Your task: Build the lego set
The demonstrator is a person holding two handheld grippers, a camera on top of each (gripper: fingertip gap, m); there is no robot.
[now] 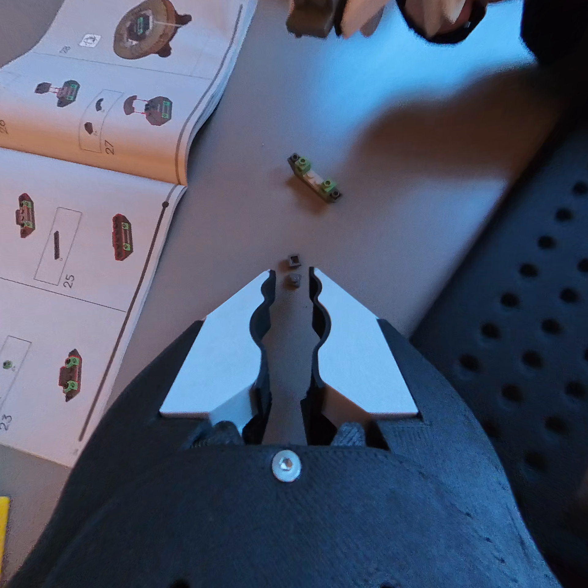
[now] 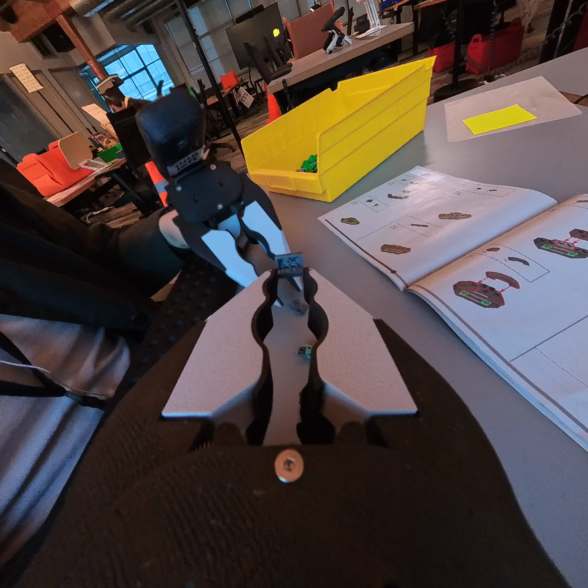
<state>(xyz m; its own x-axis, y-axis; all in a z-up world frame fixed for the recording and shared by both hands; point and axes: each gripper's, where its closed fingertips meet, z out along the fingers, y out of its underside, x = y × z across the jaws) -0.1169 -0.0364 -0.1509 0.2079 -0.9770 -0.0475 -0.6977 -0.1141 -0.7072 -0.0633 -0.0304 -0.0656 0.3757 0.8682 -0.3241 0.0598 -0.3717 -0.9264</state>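
In the left wrist view, the left gripper points down at a grey table, its two fingers set a little apart with nothing clamped between them. Two tiny dark grey Lego pieces lie at the fingertips near the frame's centre: a studded piece sits in the gap between the tips, and a small square piece lies just beyond it. Farther up the frame, well apart from the gripper, a long dark brick assembly with two lime green pieces on top lies tilted on the table. An open instruction booklet fills the left side, and a black perforated board fills the right. At the top edge, blurred, is a brown Lego piece.

In the right wrist view, the right gripper grips a small dark grey Lego piece at its fingertips, the fingers closed down onto its sides. This piece is held above the table, at the frame's centre. Beyond it the left gripper appears again, tips down toward the table beside a small grey piece. One end of the green-topped brick assembly shows between the right gripper's fingers. A yellow plastic bin holding green pieces stands in the upper middle, with the booklet to the right and a yellow sheet in the upper right.
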